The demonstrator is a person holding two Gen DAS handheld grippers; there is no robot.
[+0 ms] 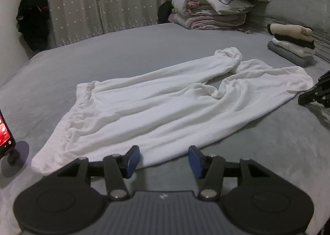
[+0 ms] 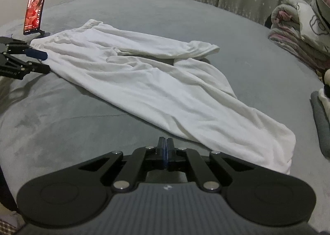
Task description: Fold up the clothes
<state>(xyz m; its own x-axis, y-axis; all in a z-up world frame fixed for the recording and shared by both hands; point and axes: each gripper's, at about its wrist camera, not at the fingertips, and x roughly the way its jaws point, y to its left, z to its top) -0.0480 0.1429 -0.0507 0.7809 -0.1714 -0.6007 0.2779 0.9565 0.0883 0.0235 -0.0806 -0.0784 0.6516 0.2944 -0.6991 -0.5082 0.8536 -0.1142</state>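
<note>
Trousers of white soft cloth (image 1: pixel 156 107) lie spread on the grey bed (image 1: pixel 103 57); left hand-held gripper (image 1: pixel 164 161) released at their waistband, right hand-held gripper (image 2: pixel 165 150) clenched empty.

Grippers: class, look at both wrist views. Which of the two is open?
The left gripper is open: its blue pads sit wide apart at the near edge of the white garment. The right gripper has its pads pressed together.

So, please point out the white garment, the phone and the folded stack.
white garment (image 1: pixel 156 109): left wrist view, middle of cloth.
phone (image 2: pixel 35 11): right wrist view, lit screen.
folded stack (image 1: pixel 292 46): left wrist view, white layer.
</note>
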